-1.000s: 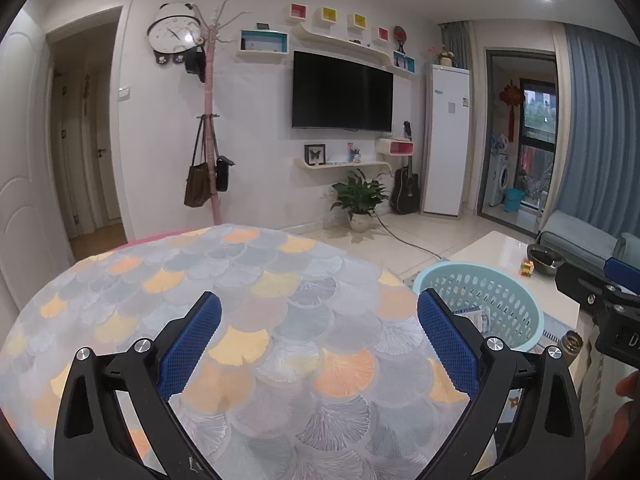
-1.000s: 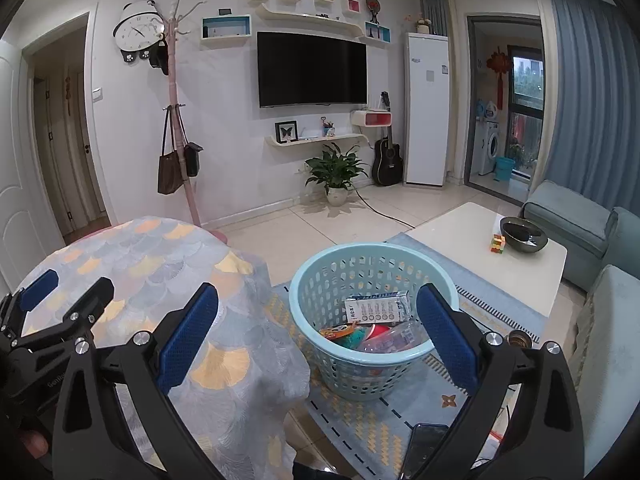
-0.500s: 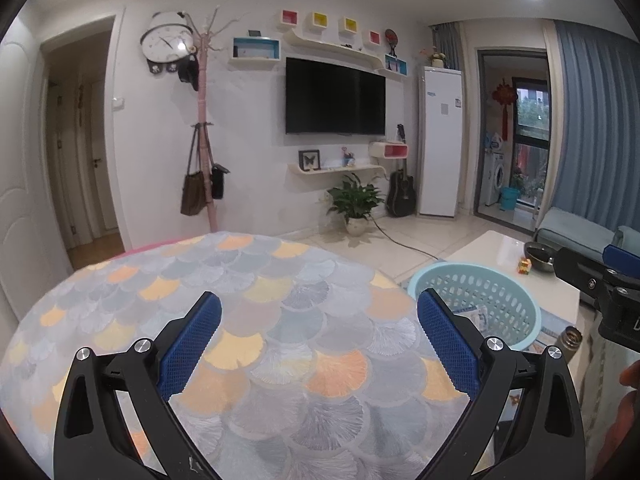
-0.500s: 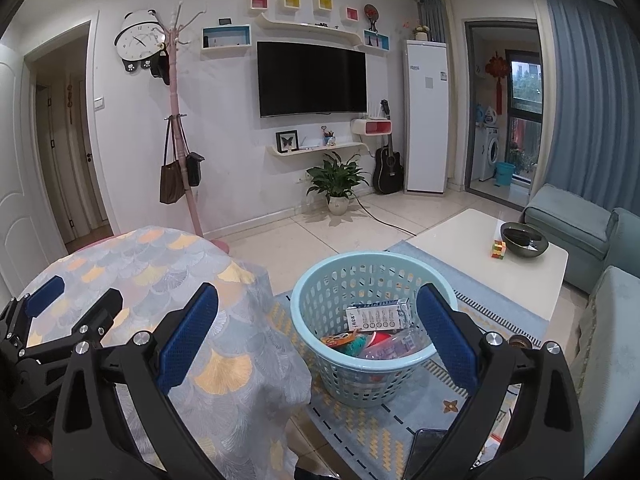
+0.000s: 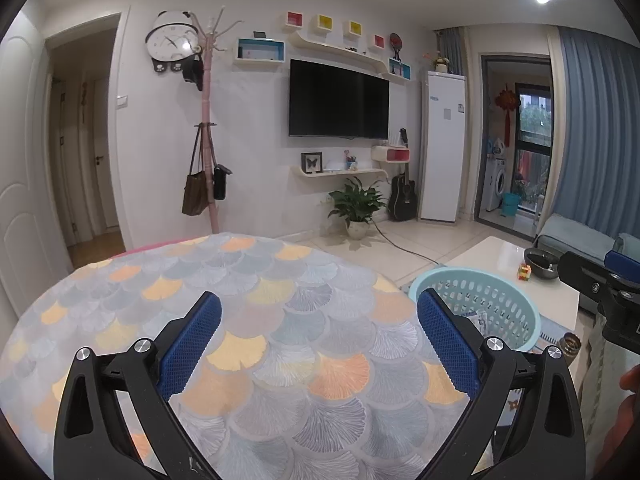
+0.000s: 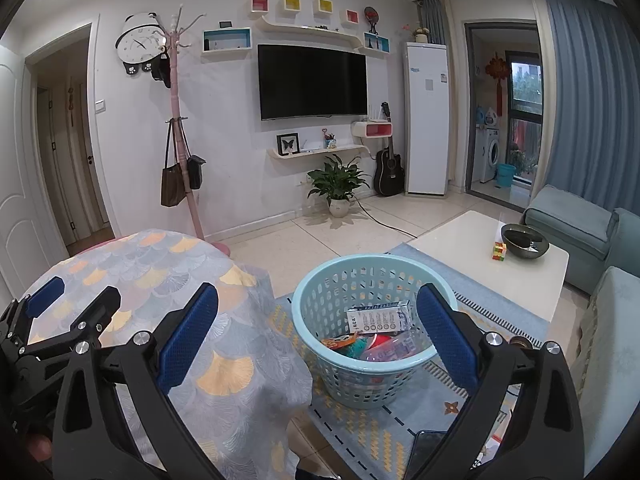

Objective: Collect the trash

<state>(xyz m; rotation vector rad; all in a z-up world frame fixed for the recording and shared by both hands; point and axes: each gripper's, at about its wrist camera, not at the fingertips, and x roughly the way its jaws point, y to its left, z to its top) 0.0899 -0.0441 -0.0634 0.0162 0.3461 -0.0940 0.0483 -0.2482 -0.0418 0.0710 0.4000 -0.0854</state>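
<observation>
Left gripper [image 5: 319, 334] held above the round tabletop [image 5: 280, 304] with its scale-pattern cloth; blue pads spread wide apart, nothing between them. Right gripper [image 6: 318, 322] off to its right, past the tabletop edge, fingers likewise wide apart and empty, aimed down toward the light blue laundry-style basket [image 6: 374, 376] on the patterned rug [image 6: 404, 432]. Basket sits just ahead of and below the right gripper, close beside the draped cloth. Inside the basket: a white carton [image 6: 378, 317] with printed circles leaning against the far wall, an orange wrapper [image 6: 340, 340], something teal and some clear crinkled plastic [image 6: 390, 350] piled at the bottom; finer detail cannot be made out. From the left gripper's view the same basket shows to the right, beyond the tabletop rim. Further right of the basket, a white coffee table [image 6: 480, 264] carrying a dark bowl [image 6: 524, 242] and a small coloured cube [image 6: 499, 251] just beside it.
</observation>
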